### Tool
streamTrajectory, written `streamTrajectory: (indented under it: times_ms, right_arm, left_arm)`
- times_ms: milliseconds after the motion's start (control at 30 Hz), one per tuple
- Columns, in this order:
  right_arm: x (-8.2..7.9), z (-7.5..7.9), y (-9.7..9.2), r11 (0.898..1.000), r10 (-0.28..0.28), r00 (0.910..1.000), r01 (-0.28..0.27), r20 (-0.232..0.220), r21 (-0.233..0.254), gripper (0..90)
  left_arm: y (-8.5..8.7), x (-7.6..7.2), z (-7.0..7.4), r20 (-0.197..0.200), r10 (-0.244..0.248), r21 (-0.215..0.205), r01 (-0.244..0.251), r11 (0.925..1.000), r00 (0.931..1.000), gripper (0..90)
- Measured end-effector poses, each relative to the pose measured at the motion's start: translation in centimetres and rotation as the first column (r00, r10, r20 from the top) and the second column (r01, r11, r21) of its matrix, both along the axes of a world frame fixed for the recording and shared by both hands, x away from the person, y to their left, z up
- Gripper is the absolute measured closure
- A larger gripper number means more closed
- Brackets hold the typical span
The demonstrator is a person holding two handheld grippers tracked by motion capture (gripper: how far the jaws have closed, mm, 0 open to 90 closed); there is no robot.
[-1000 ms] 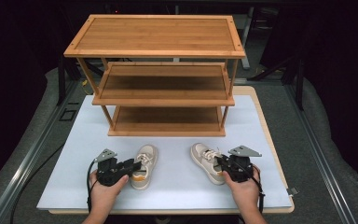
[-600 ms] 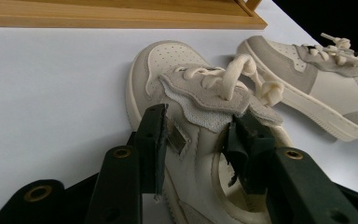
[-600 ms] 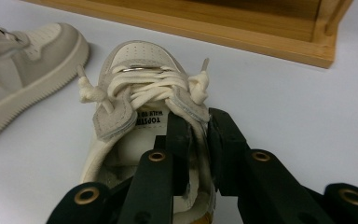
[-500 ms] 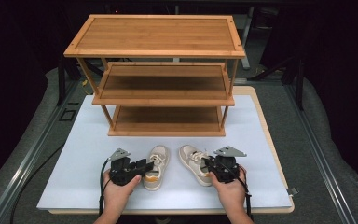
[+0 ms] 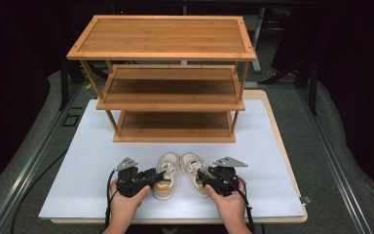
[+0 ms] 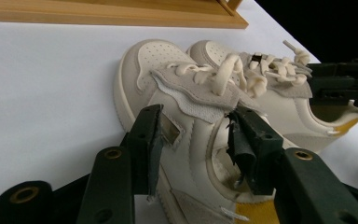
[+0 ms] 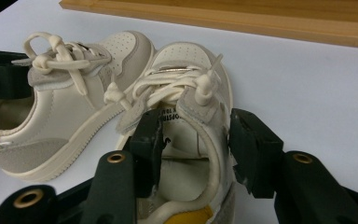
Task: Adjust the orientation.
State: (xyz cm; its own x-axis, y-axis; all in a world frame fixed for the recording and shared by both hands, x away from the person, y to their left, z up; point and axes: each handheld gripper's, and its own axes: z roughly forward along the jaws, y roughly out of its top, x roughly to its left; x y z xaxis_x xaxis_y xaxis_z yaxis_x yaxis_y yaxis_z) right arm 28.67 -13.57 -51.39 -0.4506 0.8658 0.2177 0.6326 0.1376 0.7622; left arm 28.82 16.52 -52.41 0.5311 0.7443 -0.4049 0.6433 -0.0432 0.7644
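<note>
Low in the frame's centre, two cream sneakers sit side by side on the white bench (image 5: pixel 78 161). My left tongs (image 5: pixel 159 176) straddle the left sneaker (image 5: pixel 165 170)'s collar wall. My right tongs (image 5: pixel 202 178) have just been opening and loosely straddle the right sneaker (image 5: pixel 192 168)'s collar.

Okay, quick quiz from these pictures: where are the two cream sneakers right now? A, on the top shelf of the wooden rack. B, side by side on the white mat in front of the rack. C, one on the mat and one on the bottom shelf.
B: both cream sneakers sit side by side on the white mat, in front of the wooden rack, whose shelves are bare.
</note>
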Motion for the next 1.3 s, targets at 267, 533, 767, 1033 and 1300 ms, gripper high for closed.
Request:
streamTrajectory:
  times_ms: [267, 533, 767, 1033, 1300]
  right_arm:
    - [-1.0, 0.3, -1.4, 0.994, 0.047, 0.9976, -0.052, 0.05, 0.095, 44.0]
    - [-1.4, 1.3, -4.4, 0.995, -0.053, 0.9842, 0.039, 0.169, 0.086, 69.9]
    - [0.0, -0.8, -4.5, 0.999, -0.051, 0.9947, 0.052, 0.089, -0.006, 77.7]
    - [0.2, -1.8, -2.6, 0.999, 0.007, 0.9988, -0.005, 0.049, -0.04, 85.8]
    - [-0.5, -2.3, -0.2, 0.997, 0.077, 0.9968, -0.077, 0.021, -0.001, 87.0]
  left_arm:
    - [0.4, -0.5, 0.2, 0.03, -0.044, 0.0, 0.044, 0.999, 0.9986, 48.4]
    - [1.6, -1.0, 1.1, 0.112, -0.029, -0.009, 0.03, 0.9995, 0.9932, 56.9]
    - [2.5, -0.2, 0.1, 0.092, 0.065, 0.141, -0.078, 0.9869, 0.9937, 78.5]
    - [0.8, 0.2, -1.8, 0.041, -0.009, 0.159, 0.002, 0.9872, 0.9991, 84.1]
    - [0.6, 0.1, -1.9, 0.02, -0.03, 0.122, 0.027, 0.9921, 0.9994, 88.1]
